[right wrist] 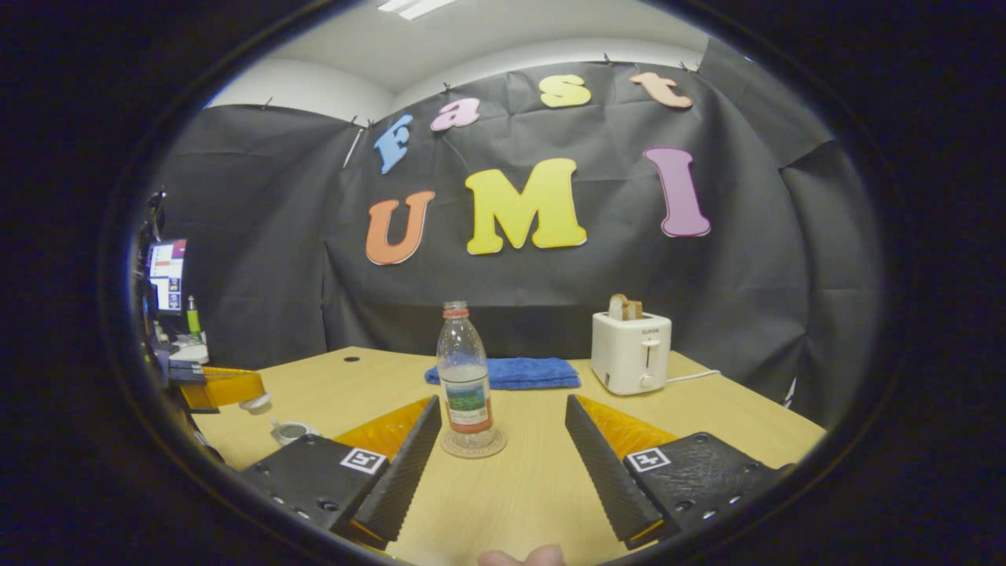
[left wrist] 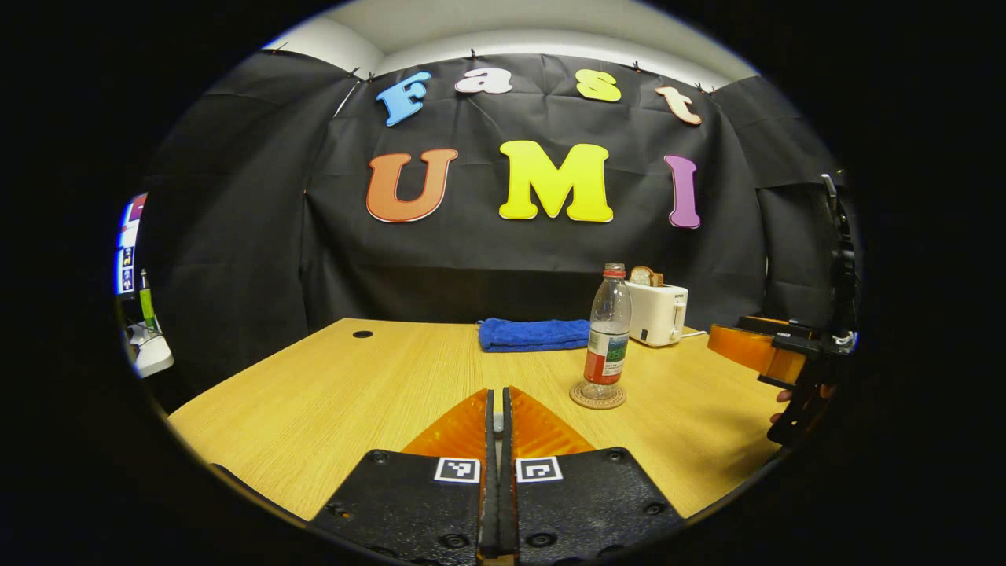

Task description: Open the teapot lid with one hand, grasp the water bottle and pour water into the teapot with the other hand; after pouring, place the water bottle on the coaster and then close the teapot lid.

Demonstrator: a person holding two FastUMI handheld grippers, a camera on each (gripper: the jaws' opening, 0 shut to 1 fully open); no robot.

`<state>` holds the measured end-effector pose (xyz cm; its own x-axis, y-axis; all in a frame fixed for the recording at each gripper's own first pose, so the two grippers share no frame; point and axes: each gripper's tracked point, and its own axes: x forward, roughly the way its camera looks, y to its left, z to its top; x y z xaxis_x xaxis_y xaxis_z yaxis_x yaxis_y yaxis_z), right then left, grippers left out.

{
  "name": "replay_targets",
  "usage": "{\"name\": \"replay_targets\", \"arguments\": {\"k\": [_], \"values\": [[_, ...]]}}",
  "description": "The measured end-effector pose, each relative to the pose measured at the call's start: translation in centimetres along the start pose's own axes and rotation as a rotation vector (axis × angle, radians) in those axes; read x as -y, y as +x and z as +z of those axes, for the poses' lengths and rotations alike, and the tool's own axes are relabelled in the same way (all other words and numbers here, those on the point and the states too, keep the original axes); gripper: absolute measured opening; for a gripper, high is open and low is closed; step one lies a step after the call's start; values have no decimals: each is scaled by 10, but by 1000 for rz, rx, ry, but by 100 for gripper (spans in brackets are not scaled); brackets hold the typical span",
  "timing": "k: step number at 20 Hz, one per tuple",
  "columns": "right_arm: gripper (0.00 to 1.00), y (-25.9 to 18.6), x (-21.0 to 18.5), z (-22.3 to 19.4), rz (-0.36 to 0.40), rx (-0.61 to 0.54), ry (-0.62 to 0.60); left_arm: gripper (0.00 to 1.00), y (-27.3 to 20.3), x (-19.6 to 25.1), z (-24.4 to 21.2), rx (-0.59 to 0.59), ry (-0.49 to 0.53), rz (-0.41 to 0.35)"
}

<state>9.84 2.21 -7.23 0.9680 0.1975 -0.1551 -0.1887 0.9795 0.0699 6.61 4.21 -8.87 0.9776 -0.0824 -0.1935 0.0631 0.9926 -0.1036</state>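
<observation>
The water bottle (right wrist: pixel 465 369) is being seen upright on the round coaster (right wrist: pixel 473 444), near the middle of the wooden table (right wrist: pixel 542 487), with nothing touching it. A folded blue towel (right wrist: pixel 507 371) is lying behind it, and a white toaster (right wrist: pixel 631 352) with a bread slice is standing to the right. The right gripper (right wrist: pixel 499 452) is being held with fingers wide apart, short of the bottle. The left gripper (left wrist: pixel 498 424) is being kept with fingers closed together on a small pale object that cannot be identified.

One water bottle (right wrist: pixel 465 369), one coaster (right wrist: pixel 473 443), one toaster (right wrist: pixel 631 353), one blue towel (right wrist: pixel 511 372).
</observation>
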Motion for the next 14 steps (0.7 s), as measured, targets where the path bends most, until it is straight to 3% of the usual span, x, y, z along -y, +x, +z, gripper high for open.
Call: {"name": "replay_targets", "arguments": {"k": [14], "values": [[95, -17, 49, -18, -69, -24, 43, 3, 26, 6, -32, -50, 32, 44]]}}
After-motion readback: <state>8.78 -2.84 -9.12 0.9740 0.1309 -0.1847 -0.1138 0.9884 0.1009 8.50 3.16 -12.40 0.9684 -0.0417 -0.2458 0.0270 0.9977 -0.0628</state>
